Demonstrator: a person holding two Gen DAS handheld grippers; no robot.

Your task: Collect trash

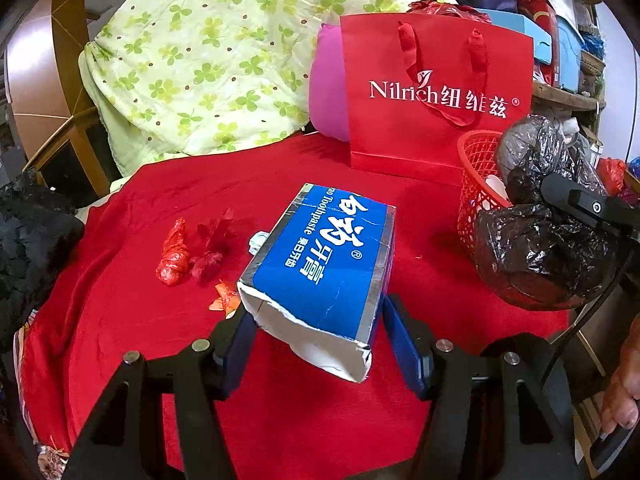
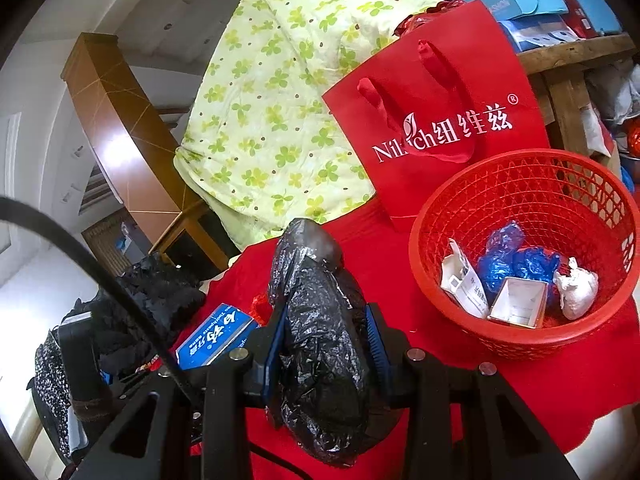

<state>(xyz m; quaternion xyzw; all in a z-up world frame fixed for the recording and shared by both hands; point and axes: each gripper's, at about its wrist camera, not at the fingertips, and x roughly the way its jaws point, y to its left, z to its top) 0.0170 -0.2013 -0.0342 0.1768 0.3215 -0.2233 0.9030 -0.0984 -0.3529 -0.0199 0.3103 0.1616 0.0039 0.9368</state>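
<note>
Your right hand-held gripper (image 2: 326,344) is clenched on a crumpled black plastic bag (image 2: 320,344), its blue pads pressing both flanks, and it holds the wad up just left of the red mesh basket (image 2: 520,336) that serves as the bin. Your left hand-held gripper (image 1: 318,334) has its pads against the two sides of a torn blue toothpaste box (image 1: 320,256), so it appears to be grasping the near end, though whether the box is lifted or lies on the red cloth (image 1: 280,420) cannot be told. Done so far, by the look of it: the basket already holds crumpled blue plastic (image 2: 516,262), a small open white box (image 2: 518,304), a white paper slip (image 2: 464,280) and a white wad (image 2: 578,288). Left to do: the black bag and the toothpaste box both need to go in, and further out on the bench a twisted red plastic scrap (image 1: 174,258), dark red shreds (image 1: 214,246), an orange wrapper (image 1: 224,298) and a bit of foil (image 1: 258,242) lie loose (all to the left of the box). Behind them stands a red gift bag (image 1: 440,92), seemingly not part of the litter. The job looks roughly at its midpoint, with the smallest pieces yet to be gathered.
</note>
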